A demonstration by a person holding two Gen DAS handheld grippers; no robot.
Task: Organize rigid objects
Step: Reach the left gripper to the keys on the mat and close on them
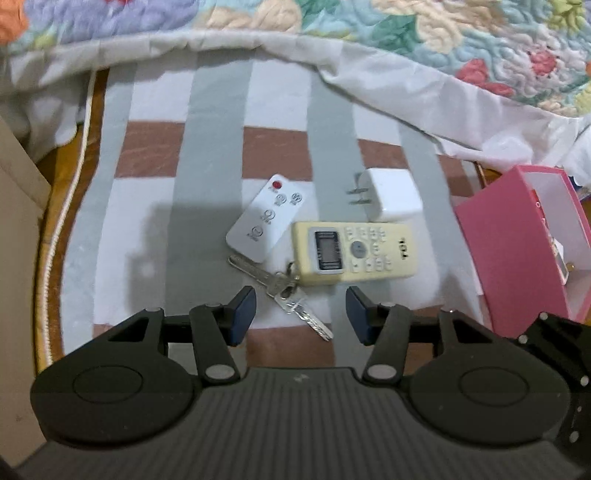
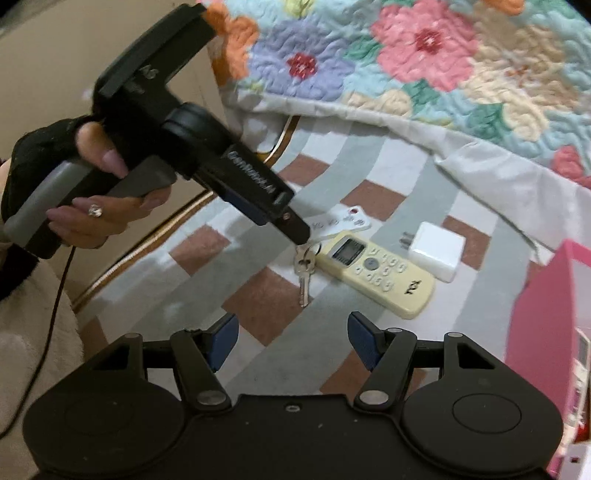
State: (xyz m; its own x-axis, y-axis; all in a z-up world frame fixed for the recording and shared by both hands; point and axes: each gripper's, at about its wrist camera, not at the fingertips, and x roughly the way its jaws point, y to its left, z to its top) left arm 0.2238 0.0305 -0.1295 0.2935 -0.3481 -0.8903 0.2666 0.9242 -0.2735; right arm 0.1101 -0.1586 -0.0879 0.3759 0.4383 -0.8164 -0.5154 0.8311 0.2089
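Keys sit right ahead of the left tongs, partly in the gap between the blue pads, which aren't touching them, so those tongs are released and holding nothing. Just past the keys is a cream remote with a small screen, its end touching the key ring. A flat white remote lies up-left of it, and a white charger plug just behind, all on the striped bedspread. Off to the right of the tongs is an open pink box; something small lies inside but it's too blurry to tell what. The right tongs are also spread apart and empty, hanging back from the pile. A floral quilt is bunched up at the far side. In the right wrist view, a hand grips the left tool's handle.
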